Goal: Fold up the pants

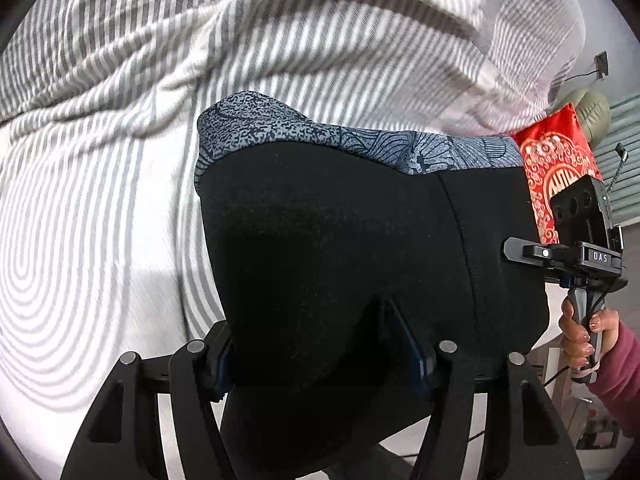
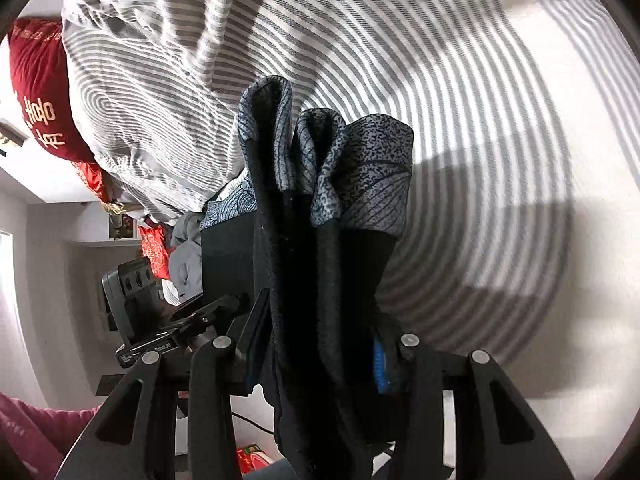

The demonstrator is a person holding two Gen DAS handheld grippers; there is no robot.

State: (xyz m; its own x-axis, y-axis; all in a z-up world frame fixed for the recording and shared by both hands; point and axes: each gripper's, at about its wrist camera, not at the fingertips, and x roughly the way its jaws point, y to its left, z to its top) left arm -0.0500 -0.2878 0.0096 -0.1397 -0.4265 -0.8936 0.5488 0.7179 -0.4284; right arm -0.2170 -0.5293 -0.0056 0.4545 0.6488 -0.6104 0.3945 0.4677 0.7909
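The pants [image 1: 344, 248] are black with a grey-blue patterned waistband [image 1: 360, 136] and hang in the air above the striped bed. My left gripper [image 1: 320, 364] is shut on the black fabric, which drapes over its fingers. My right gripper [image 2: 316, 360] is shut on a bunched fold of the pants [image 2: 320, 264], the waistband [image 2: 360, 172] standing up in folds in front of it. In the left wrist view the right gripper [image 1: 516, 252] holds the pants' right edge. In the right wrist view the left gripper's body [image 2: 160, 320] shows at the left.
A grey-and-white striped bedsheet [image 1: 120, 160] lies under everything, rumpled toward the back. A red patterned cushion [image 1: 560, 160] sits by the bed's edge; in the right wrist view a dark red pillow [image 2: 40, 92] lies at the far left. The person's hand [image 1: 580, 332] holds the right gripper's handle.
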